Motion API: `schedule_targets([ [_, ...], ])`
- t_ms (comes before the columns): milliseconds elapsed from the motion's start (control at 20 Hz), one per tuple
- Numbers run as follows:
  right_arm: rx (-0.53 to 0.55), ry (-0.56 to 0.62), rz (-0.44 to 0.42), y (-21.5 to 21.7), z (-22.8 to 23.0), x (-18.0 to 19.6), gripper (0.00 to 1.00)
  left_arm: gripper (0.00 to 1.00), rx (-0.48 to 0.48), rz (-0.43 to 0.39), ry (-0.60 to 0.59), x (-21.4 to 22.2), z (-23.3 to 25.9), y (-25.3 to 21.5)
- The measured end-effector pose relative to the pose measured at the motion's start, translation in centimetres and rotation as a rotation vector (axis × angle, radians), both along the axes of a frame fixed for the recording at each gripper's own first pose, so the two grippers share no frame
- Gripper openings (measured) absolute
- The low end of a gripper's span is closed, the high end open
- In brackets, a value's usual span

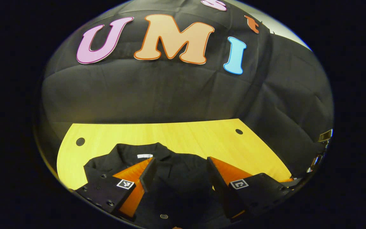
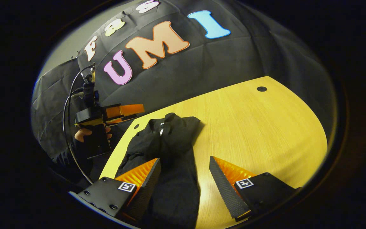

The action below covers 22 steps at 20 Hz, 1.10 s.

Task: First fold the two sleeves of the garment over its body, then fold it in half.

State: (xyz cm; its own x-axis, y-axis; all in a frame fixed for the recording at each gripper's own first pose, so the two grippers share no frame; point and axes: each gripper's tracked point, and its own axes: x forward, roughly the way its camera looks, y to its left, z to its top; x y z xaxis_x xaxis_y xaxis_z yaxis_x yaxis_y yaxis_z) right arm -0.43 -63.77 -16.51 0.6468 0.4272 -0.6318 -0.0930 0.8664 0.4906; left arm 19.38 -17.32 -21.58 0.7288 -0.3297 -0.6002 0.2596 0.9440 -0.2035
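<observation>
A black garment (image 1: 176, 165) lies on the yellow wooden table (image 1: 195, 136), its collar with a white tag (image 1: 145, 156) at the far end. My left gripper (image 1: 181, 171) hovers open over the garment's upper body, with nothing between its fingers. In the right gripper view the garment (image 2: 170, 143) looks like a long narrow bundle running toward me. My right gripper (image 2: 184, 165) is open above its nearer part, holding nothing. The left gripper (image 2: 119, 113) also appears there, held by a hand (image 2: 83, 133) above the table's left edge, beside the collar end.
The table (image 2: 259, 133) stretches bare to the right of the garment, with small round holes (image 2: 261, 89) near its far corners. The booth's black cloth wall (image 1: 170, 95) stands close behind. A cable (image 2: 67, 121) hangs from the left gripper.
</observation>
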Motion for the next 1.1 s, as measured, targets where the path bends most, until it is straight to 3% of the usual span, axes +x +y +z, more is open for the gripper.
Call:
schedule_targets([
  [300,0.011,0.005,0.108,1.7,-0.9,0.5,0.98,0.94,0.059,0.146,-0.039,-3.5,2.3,7.8],
  [500,-0.008,-0.008,0.11,2.6,-0.5,0.1,0.98,0.94,0.105,0.226,-0.058,-8.2,3.4,13.4],
  [650,-0.096,-0.02,0.101,3.2,-1.0,-1.6,0.98,0.93,0.133,0.246,-0.033,-12.9,2.8,16.6],
  [1100,-0.198,0.015,0.175,7.9,-2.5,-9.5,0.98,0.94,0.155,0.276,0.064,-24.8,-0.7,21.4],
])
